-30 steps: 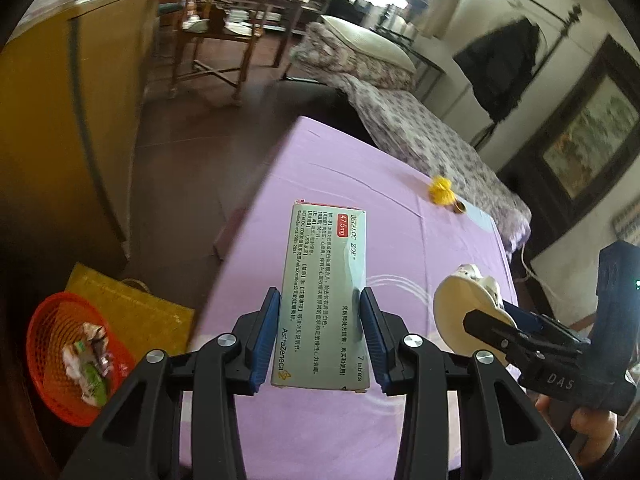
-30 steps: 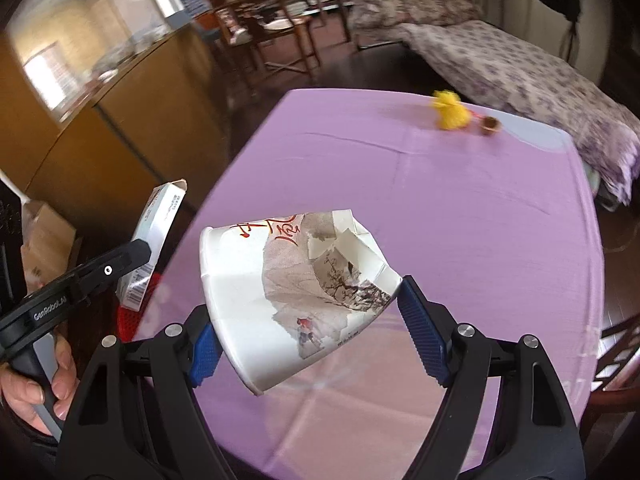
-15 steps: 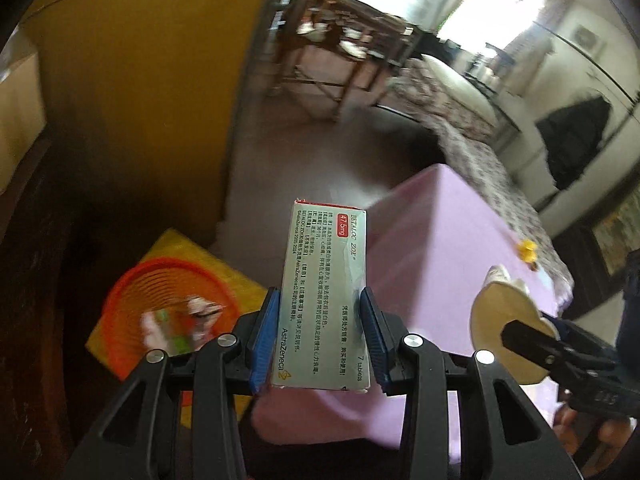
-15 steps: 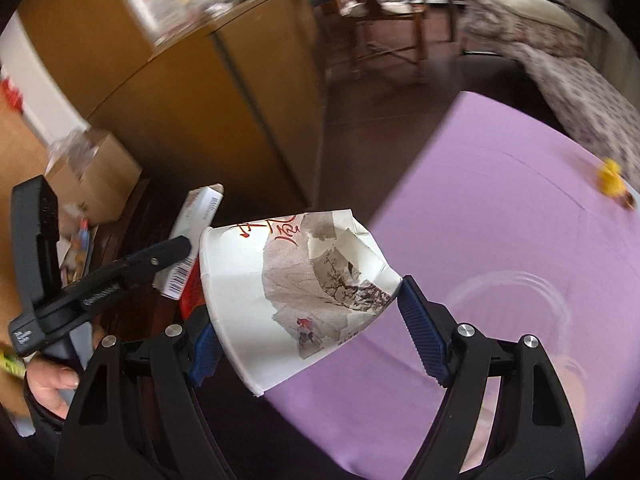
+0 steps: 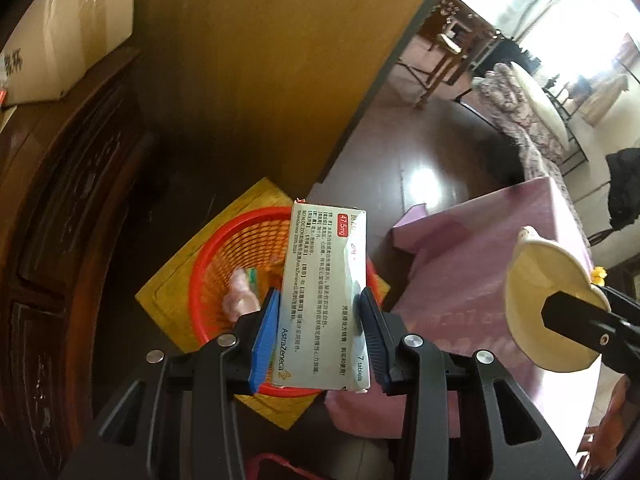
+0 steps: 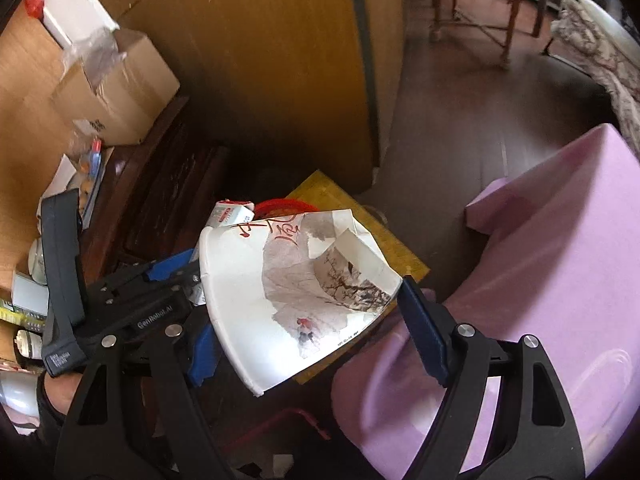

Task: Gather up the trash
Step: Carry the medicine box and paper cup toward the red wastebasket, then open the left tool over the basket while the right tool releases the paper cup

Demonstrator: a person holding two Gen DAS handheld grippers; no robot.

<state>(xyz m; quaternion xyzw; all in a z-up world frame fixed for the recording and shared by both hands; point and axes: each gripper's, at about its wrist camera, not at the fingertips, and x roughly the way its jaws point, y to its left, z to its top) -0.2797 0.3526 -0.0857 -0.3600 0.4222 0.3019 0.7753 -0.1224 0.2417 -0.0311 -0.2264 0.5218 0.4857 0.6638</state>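
A dark, glossy wooden floor (image 5: pixel 420 176) carries a yellow mat (image 5: pixel 176 292), and on the mat stands a red mesh basket (image 5: pixel 224 264) with scraps inside. To the right stands the worktop (image 6: pixel 560 264), draped in a pale purple cloth. At far left, a cardboard box (image 6: pixel 116 92) rests on a dark carved cabinet (image 6: pixel 160 184).

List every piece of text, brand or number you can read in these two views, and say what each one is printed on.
"AstraZeneca", "47.5mg", "7 tablets": medicine box clamped in the left gripper.
Dense Chinese print on that box: too small to read.
"GenRobot.AI": body of the left gripper, seen from the right wrist view.
Red brush characters on the crushed paper cup in the right gripper: not legible.
Black marks on the cardboard box: cut off, unreadable.
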